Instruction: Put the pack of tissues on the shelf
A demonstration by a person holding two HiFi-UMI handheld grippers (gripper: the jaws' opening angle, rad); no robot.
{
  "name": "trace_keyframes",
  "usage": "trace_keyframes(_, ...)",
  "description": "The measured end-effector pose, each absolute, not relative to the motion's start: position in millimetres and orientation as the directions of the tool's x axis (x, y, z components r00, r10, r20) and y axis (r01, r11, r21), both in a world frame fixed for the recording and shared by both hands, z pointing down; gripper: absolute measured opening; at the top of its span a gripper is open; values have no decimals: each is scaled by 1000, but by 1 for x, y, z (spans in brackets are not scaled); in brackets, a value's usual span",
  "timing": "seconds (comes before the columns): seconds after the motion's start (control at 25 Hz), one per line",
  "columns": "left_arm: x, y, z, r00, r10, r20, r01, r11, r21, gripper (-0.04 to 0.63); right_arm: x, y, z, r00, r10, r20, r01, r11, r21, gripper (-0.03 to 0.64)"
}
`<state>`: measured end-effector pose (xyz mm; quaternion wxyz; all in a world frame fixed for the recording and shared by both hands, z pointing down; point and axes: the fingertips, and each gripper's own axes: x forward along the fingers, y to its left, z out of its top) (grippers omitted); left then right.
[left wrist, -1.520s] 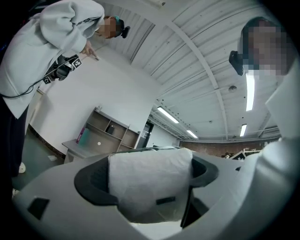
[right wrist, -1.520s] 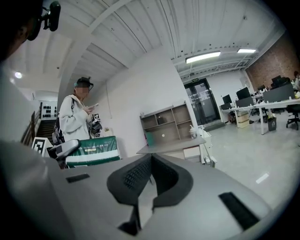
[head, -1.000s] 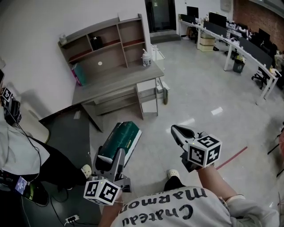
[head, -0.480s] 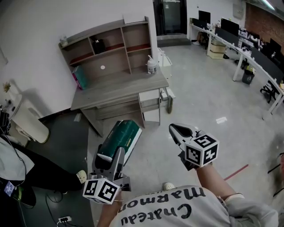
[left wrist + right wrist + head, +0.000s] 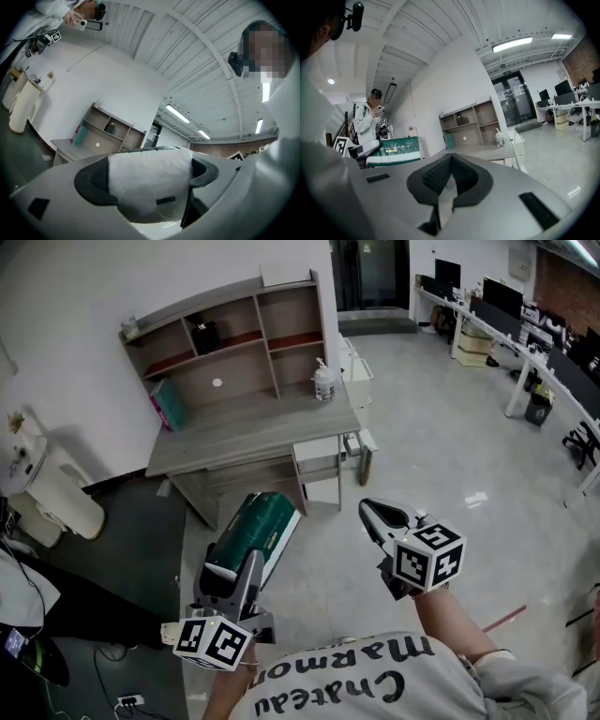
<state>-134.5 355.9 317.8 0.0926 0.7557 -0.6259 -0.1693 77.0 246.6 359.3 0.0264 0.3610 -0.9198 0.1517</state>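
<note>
- The left tool (image 5: 229, 573) is clamped on the pack of tissues (image 5: 259, 525). In the left gripper view the pack's white end fills the space between the two dark pads, with both jaws pressed against it.
- The pack is dark green with a white end. It is held in the air above the grey floor (image 5: 422, 456), tilted, with its far end pointing toward the tabletop (image 5: 246, 427).
- The pack is on the near side of the tabletop's front edge, clear of it and well apart from the shelf (image 5: 234, 329).
- The right tool (image 5: 377, 516) holds nothing. In the right gripper view its ribbed pads meet at the tips, with only a thin slit below them.
- The right tool hovers over the floor to the right of the pack, apart from it.
- The shelf stands along the tabletop's rear edge against the white wall, with open compartments. A dark object (image 5: 203, 333) sits in an upper one.
- A white pump bottle (image 5: 324, 383) stands near the tabletop's right rear corner.
- A pink and teal item (image 5: 167, 403) leans upright near the left rear corner.
- A small drawer unit (image 5: 317, 469) sits under the tabletop's right end.
- In the right gripper view a person (image 5: 366, 125) in a light top stands beyond the pack, holding a phone.
</note>
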Motion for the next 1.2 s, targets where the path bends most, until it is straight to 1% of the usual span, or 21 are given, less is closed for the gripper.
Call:
trace_keyframes(0.24, -117, 331, 325, 144, -979, -142, -915, -187, 359, 437, 92, 219, 370, -753, -637, 165, -655, 706, -270, 11)
trace_keyframes(0.6, -93, 308, 342, 169, -981, -99, -909, -194, 368, 437, 111, 199, 394, -750, -631, 198, -658, 681, -322, 11)
trace_keyframes(0.96, -91, 273, 347, 186, -978, -96, -901, -209, 380, 437, 115, 172, 402, -735, -641, 222, -676, 662, -324, 11)
trace_keyframes(1.2, -100, 234, 344, 206, -973, -109, -896, -232, 379, 437, 104, 139, 398, -727, -650, 222, -684, 659, -311, 11)
